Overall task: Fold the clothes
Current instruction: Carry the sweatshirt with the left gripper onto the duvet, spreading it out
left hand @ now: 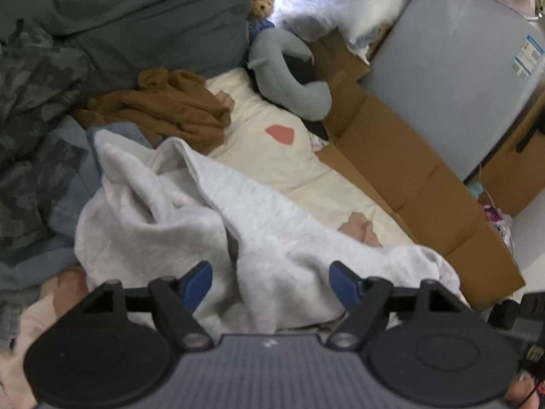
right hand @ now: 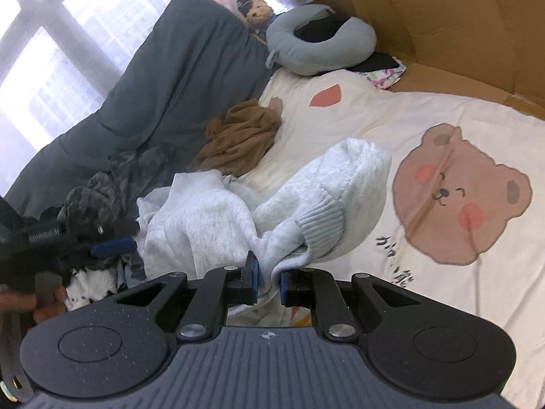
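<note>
White sweater [right hand: 211, 218] rumpled on bed [right hand: 425, 109], bunched ahead of both jaws. Right gripper [right hand: 269, 281] jaws clenched on fabric edge by ribbed cuff [right hand: 320, 226], prob. to pull sleeve out flat. Left gripper [left hand: 270, 284] jaws released, wide, straddling sweater fold, no pinch yet. Brown garment [left hand: 160, 109], camo clothes [left hand: 30, 78] beyond, unfolded. Right view alone shows cuff; left view alone shows open span.

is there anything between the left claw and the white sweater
Nothing visible. The left claw stands open directly over the white sweater, with the fabric lying between its fingers and no other item in the gap. The right claw is already shut on the sweater's edge near the ribbed cuff.
</note>
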`<action>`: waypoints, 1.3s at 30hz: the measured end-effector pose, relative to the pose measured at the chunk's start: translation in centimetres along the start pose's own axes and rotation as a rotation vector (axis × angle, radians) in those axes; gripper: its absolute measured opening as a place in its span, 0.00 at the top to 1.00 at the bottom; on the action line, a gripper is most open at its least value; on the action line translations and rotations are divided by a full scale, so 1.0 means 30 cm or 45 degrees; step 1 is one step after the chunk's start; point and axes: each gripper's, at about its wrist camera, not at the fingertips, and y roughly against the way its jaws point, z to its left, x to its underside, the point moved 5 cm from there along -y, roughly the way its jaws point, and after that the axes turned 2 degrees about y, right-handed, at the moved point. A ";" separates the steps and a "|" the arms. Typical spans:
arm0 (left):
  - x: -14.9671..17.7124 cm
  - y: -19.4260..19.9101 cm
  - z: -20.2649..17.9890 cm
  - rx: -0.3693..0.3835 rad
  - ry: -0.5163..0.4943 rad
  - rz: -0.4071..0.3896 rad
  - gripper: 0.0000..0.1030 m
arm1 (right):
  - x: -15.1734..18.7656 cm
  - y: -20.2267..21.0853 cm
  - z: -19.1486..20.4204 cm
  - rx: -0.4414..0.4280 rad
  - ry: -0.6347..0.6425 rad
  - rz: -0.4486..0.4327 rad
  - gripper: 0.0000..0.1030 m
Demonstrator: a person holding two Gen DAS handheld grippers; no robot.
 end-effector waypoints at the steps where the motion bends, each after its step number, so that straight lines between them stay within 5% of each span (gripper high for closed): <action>1: 0.005 -0.013 -0.007 0.006 -0.019 0.003 0.24 | -0.007 0.007 -0.011 0.007 -0.003 -0.005 0.90; 6: 0.013 -0.099 -0.051 0.061 -0.081 0.032 0.24 | -0.030 0.020 -0.066 0.036 -0.035 -0.019 0.89; 9: 0.028 -0.153 -0.085 0.141 -0.088 0.080 0.34 | -0.030 0.014 -0.093 0.041 -0.061 -0.006 0.89; 13: 0.038 -0.216 -0.125 0.216 -0.110 0.134 0.90 | -0.011 -0.001 -0.119 0.051 -0.094 0.020 0.89; 23: -0.118 -0.217 -0.199 0.288 -0.171 0.053 0.92 | 0.037 -0.038 -0.150 0.092 -0.122 0.076 0.76; 39: -0.342 -0.245 -0.188 0.195 -0.411 -0.009 0.93 | 0.148 -0.118 -0.064 0.012 -0.131 0.226 0.58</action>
